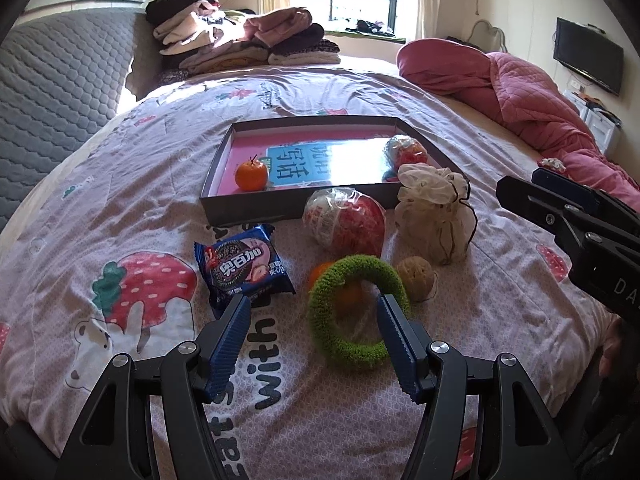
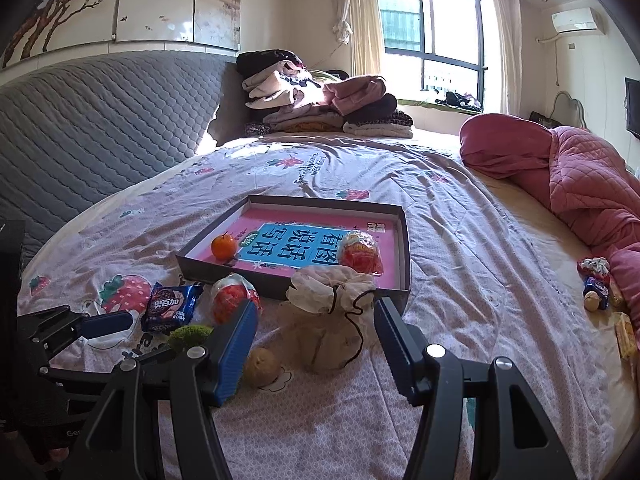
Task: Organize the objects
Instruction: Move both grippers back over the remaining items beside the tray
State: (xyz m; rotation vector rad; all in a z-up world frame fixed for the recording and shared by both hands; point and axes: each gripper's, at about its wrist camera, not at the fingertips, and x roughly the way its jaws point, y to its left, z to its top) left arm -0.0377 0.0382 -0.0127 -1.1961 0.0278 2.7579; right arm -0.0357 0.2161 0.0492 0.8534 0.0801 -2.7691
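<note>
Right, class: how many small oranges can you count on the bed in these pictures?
2. One orange sits inside the shallow box, at its near left corner. A second orange lies on the bedspread, partly hidden behind the green ring. Others may be hidden behind the wrapped items.

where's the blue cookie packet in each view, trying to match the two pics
Left wrist view: the blue cookie packet lies left of centre on the bedspread, just beyond the left claw's left finger, in front of the tray's near-left corner.
Right wrist view: the packet is at lower left, left of the right claw.
Shared landmark: the dark tray with the orange inside.
</note>
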